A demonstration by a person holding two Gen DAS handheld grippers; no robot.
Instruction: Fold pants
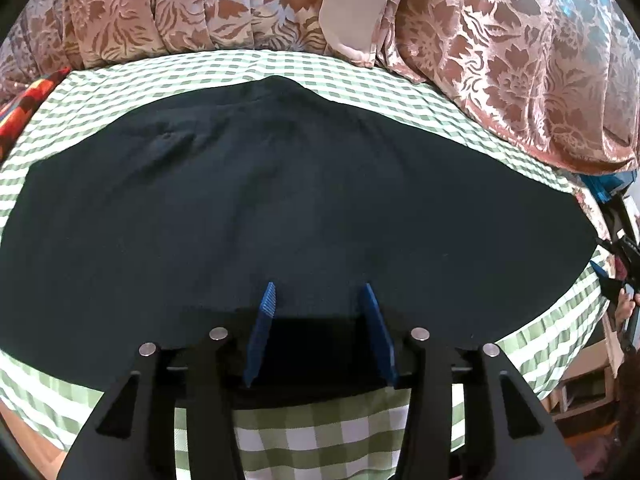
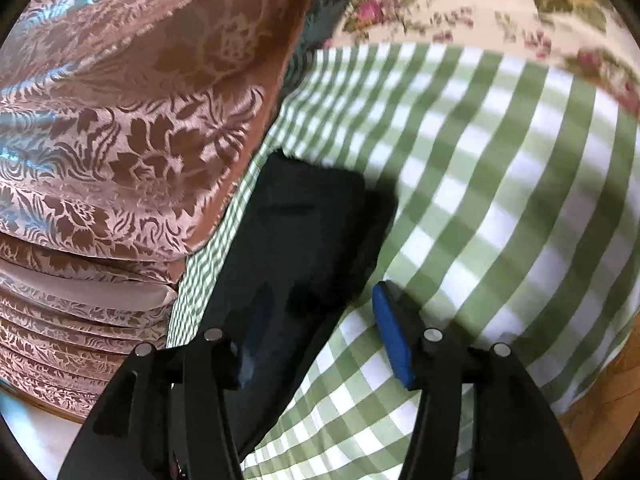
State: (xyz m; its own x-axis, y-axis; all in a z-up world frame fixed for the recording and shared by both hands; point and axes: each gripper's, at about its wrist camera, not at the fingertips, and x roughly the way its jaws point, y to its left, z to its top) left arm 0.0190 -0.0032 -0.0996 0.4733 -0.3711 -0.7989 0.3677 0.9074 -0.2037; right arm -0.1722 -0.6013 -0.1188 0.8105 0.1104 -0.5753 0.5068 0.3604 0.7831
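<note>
Blue-padded fingers (image 1: 265,320) of the left gripper (image 1: 320,292) stand apart over the near edge of the dark pants (image 1: 280,200), pressing on nothing. The pants lie spread flat on the green checked cloth (image 1: 320,432), short of the floral curtain (image 1: 500,60). At the pants' end, the right gripper (image 2: 320,300) is likewise released, one finger over the fabric and the other over the cloth.

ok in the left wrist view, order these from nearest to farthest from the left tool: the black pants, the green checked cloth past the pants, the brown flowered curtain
1. black pants, right at the tips of the left tool, spread across the middle
2. green checked cloth, the strip showing beyond the pants' far edge
3. brown flowered curtain, hanging at the back, along the top of the view
</note>
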